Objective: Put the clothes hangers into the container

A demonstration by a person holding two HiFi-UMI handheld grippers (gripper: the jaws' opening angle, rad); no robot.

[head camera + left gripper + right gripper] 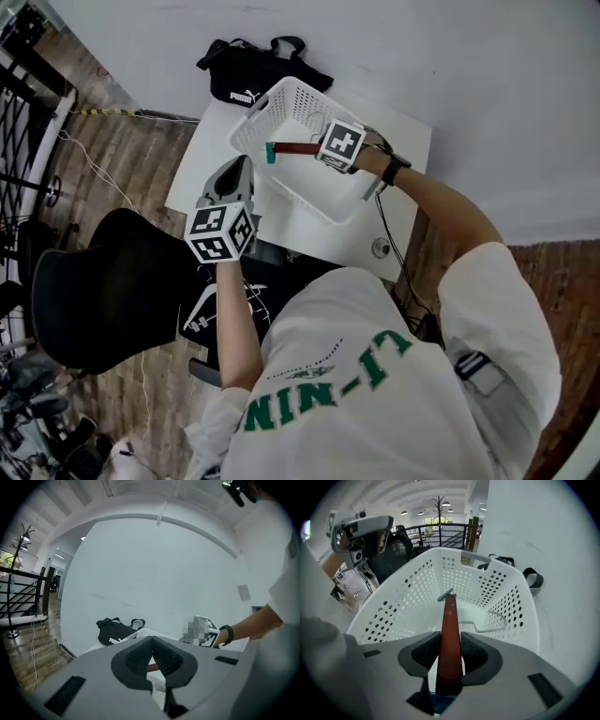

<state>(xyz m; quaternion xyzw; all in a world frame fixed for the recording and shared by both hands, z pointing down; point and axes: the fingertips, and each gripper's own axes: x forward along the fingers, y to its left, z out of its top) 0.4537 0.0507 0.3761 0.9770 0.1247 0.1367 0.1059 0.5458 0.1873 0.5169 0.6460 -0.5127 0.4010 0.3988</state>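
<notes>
While your right gripper (450, 645) pinches the red hanger (449, 613) by its bar inside the white basket (393, 606), judge it light, stiff and slick, so grip mid-bar; your left gripper (153, 657), closed and empty, hovers beside the basket.

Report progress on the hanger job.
Done: no hanger lies loose in the white basket. In hand: right tool grips a red hanger, pointing into the basket; left tool shut, empty. Left: release the hanger; no others visible.
</notes>
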